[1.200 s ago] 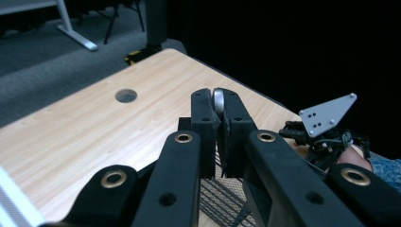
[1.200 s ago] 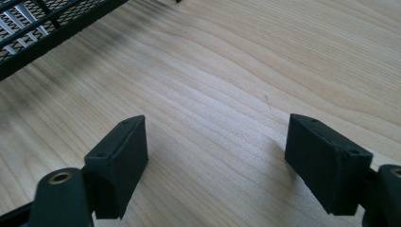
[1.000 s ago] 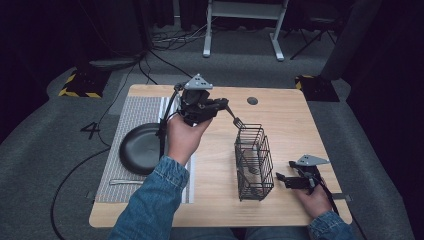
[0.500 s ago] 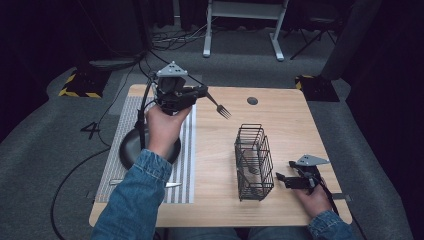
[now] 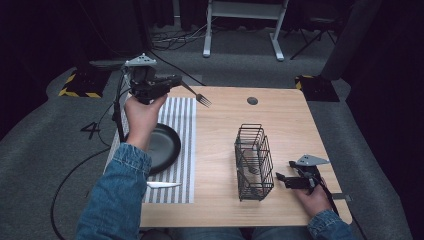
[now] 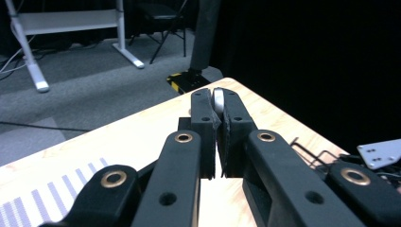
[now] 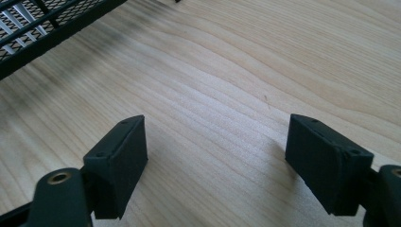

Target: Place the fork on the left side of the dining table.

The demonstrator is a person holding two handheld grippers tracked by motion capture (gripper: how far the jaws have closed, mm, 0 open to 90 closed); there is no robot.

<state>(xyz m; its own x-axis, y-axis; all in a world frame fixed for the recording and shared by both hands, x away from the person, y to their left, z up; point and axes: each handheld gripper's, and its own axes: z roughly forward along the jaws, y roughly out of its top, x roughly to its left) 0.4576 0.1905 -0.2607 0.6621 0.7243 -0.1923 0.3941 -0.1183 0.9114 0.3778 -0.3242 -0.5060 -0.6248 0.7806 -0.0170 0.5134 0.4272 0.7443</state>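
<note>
High view, left gripper [image 5: 176, 85]: raised above the far left of the table [image 5: 280, 120], clenched on a fork [image 5: 197, 96] whose tines point right and slightly down.
High view, fork position: in the air over the far edge of the striped mat [image 5: 180, 150], clear of the surface.
High view, pan [image 5: 162, 145]: black, round, resting on the striped mat beneath the left hand [image 5: 142, 112].
High view, knife [image 5: 162, 185]: pale, lying on the near end of the mat.
High view, wire basket [image 5: 254, 162]: black, standing right of the mat, utensils inside, kind unclear.
High view, right gripper [image 5: 284, 180]: resting low at the near right, just beside the basket, jaws pointing left.
Left gripper view, jaws: pressed nearly together; a sliver of silver handle shows at the tips, table edge beyond.
Right gripper view, jaws: released, wide apart, bare wood between them.
Right gripper view, basket corner [image 7: 47, 28]: at the upper left, apart from the jaws.
</note>
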